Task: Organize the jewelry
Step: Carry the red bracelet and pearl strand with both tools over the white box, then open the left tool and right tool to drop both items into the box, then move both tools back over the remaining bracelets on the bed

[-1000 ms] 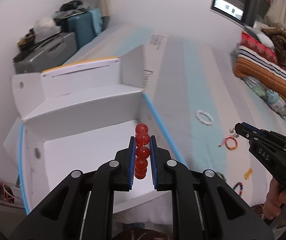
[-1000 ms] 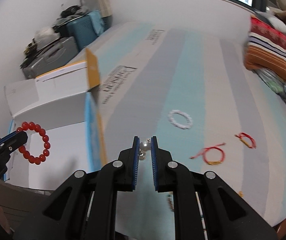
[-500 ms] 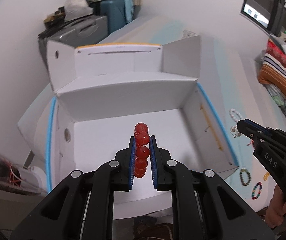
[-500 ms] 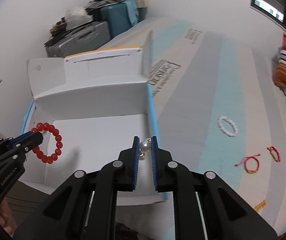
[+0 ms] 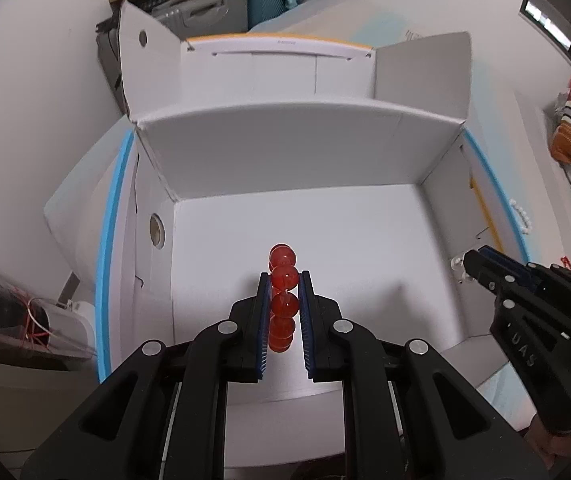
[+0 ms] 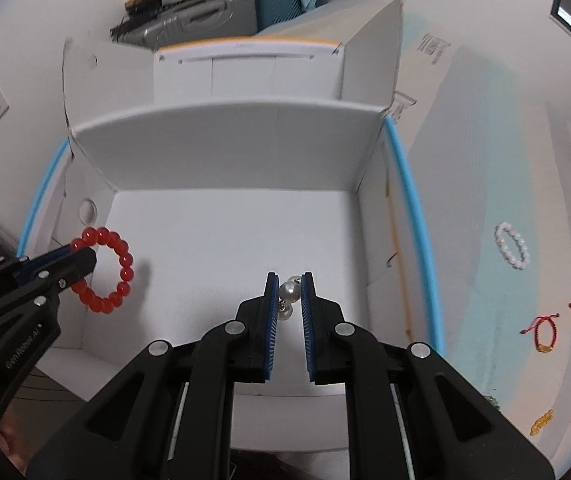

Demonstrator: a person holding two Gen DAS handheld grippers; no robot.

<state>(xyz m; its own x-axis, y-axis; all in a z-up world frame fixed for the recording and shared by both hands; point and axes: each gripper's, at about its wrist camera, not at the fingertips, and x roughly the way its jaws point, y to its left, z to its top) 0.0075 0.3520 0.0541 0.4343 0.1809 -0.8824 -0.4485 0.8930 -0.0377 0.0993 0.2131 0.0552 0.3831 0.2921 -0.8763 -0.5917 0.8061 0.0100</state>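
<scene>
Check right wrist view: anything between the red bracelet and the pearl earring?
Nothing: only bare white box floor between red bracelet and pearl earring, right wrist view.

A glossy red bead bracelet (image 5: 282, 296) sits between the blue-ribbed pads of the black left gripper (image 5: 283, 280); a silvery-white pearl earring (image 6: 288, 293) shows between the same blue pads on the black right gripper (image 6: 288, 284); the open cardboard box (image 6: 221, 148) is plain white inside, edged sky blue, with an orange strip at 12 o'clock; at 3 o'clock, the bedsheet (image 6: 485, 168) runs in pale blue, grey and white stripes, carrying a white bead bracelet (image 6: 512, 245), two red cord bracelets (image 6: 545, 332) with gold charms and a yellow-gold chain (image 6: 541, 422); teal and grey suitcases (image 6: 245, 4) stand at 12 o'clock.
</scene>
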